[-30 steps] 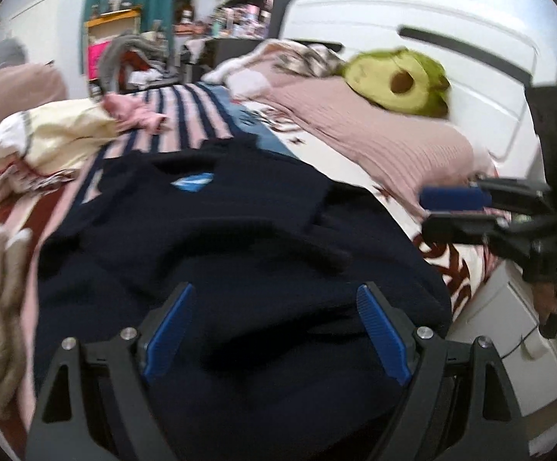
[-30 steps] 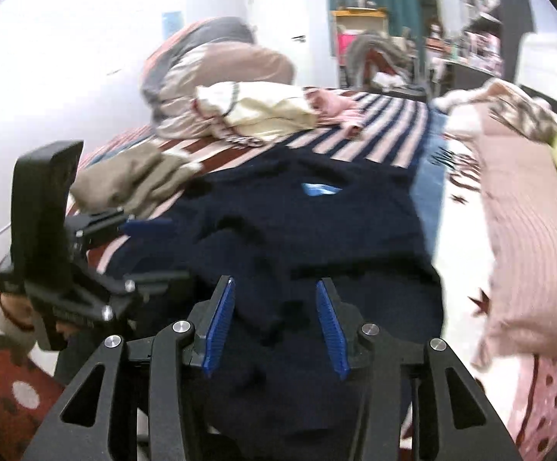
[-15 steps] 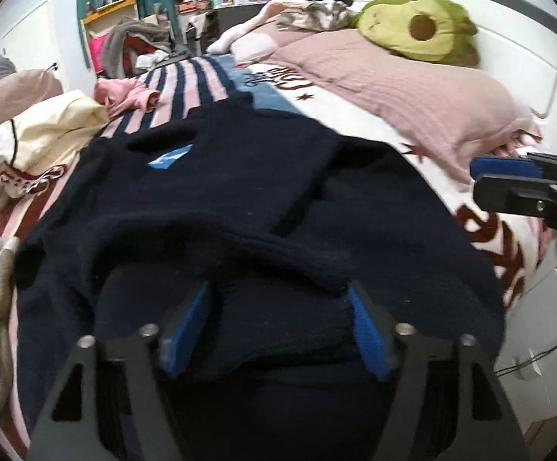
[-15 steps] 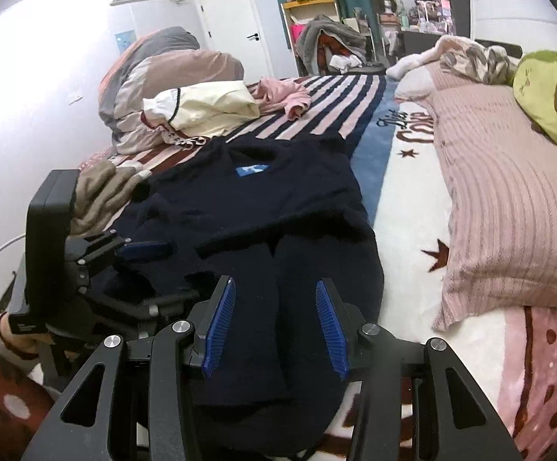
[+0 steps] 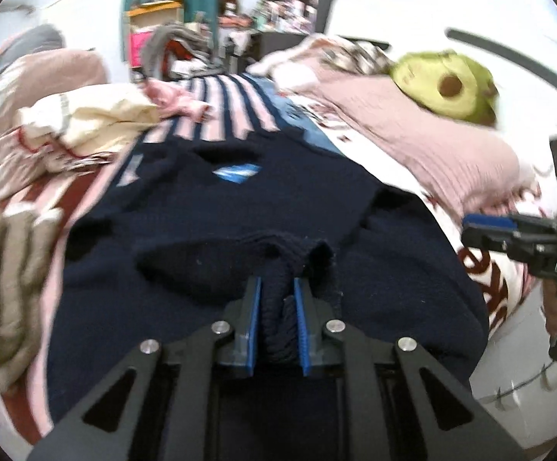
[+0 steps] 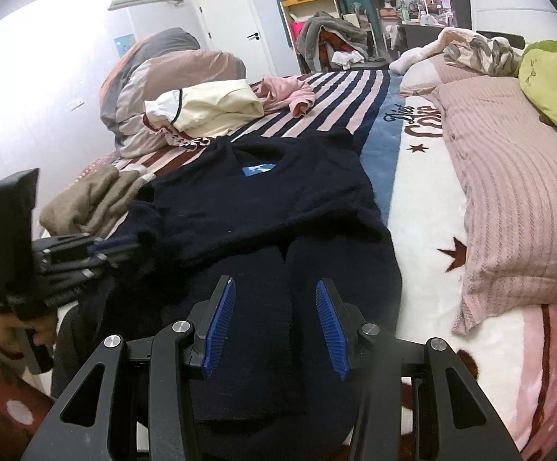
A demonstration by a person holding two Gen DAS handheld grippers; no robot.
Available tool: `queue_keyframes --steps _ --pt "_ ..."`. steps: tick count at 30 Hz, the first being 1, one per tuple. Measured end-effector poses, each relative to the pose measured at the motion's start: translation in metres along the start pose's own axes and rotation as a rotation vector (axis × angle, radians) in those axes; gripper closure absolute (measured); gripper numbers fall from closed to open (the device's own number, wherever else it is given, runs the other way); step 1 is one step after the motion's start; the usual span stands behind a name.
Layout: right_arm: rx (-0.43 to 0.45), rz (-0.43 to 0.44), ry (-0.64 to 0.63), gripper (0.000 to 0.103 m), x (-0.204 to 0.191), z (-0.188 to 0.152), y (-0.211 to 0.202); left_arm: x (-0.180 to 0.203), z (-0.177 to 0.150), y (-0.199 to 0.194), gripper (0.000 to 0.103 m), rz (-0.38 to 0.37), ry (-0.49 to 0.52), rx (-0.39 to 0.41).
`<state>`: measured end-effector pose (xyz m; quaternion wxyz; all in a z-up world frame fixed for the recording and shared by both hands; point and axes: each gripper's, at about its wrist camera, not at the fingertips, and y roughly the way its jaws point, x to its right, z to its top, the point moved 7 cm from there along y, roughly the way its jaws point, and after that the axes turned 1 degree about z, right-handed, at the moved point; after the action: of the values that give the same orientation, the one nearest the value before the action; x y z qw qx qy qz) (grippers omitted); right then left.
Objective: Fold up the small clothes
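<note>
One navy sweater point(image 6: 263, 207) lies spread on the bed point(image 6: 424, 199). Left tongs point(image 5: 276, 288), jaws just closing, clench a bunched knit fold. Right tongs point(image 6: 274, 307) hang released above the near hem.

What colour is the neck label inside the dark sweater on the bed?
Light blue neck label, against the navy sweater. The right wrist view shows it sharpest.

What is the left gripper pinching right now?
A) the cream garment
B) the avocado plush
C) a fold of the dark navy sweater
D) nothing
C: the left gripper has just closed its blue pads on a bunched fold of the navy sweater.
</note>
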<state>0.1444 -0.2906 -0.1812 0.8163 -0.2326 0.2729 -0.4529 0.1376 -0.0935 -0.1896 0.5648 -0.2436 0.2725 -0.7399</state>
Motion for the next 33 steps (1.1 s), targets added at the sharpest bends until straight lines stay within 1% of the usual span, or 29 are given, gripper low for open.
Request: queue_keyframes --steps 4,7,12,15,17,19,20,21,23,25,29,31,33 --pt "-0.009 -0.003 -0.001 0.064 -0.01 0.0 0.0 -0.042 -0.008 -0.026 0.089 0.055 -0.07 0.026" --pt "-0.032 -0.014 0.002 0.064 -0.019 -0.006 0.003 -0.078 -0.026 -0.041 0.089 0.108 -0.119 0.018" --pt "-0.068 -0.032 0.03 0.064 -0.031 -0.017 0.006 -0.118 -0.065 -0.047 0.09 0.118 -0.198 -0.043" --pt "-0.088 -0.049 0.052 0.064 -0.036 -0.023 0.009 -0.132 -0.088 -0.047 0.09 0.093 -0.238 -0.082" --pt "-0.104 -0.061 0.07 0.064 -0.039 -0.027 0.013 -0.138 -0.099 -0.047 0.089 0.086 -0.259 -0.089" --pt "-0.111 -0.07 0.081 0.064 -0.041 -0.028 0.015 -0.141 -0.103 -0.05 0.084 0.073 -0.265 -0.09" --pt "-0.112 -0.073 0.083 0.064 -0.044 -0.027 0.016 -0.141 -0.102 -0.053 0.072 0.052 -0.255 -0.08" --pt "-0.112 -0.074 0.082 0.064 -0.046 -0.026 0.016 -0.139 -0.101 -0.059 0.055 0.033 -0.237 -0.059" --pt "-0.109 -0.076 0.064 0.064 -0.053 -0.021 0.016 -0.134 -0.09 -0.073 0.039 -0.009 -0.204 -0.007" --pt "-0.108 -0.081 0.036 0.063 -0.06 -0.017 0.017 -0.133 -0.079 -0.084 0.038 -0.045 -0.203 0.033" --pt "-0.101 -0.068 -0.012 0.062 -0.074 -0.007 0.019 -0.134 -0.058 -0.086 0.038 -0.052 -0.209 0.076" --pt "-0.1 -0.055 -0.024 0.062 -0.079 -0.002 0.025 -0.129 -0.052 -0.077 0.038 -0.049 -0.192 0.075" --pt "-0.102 -0.036 -0.032 0.062 -0.085 -0.001 0.032 -0.126 -0.054 -0.065 0.038 -0.032 -0.168 0.053"
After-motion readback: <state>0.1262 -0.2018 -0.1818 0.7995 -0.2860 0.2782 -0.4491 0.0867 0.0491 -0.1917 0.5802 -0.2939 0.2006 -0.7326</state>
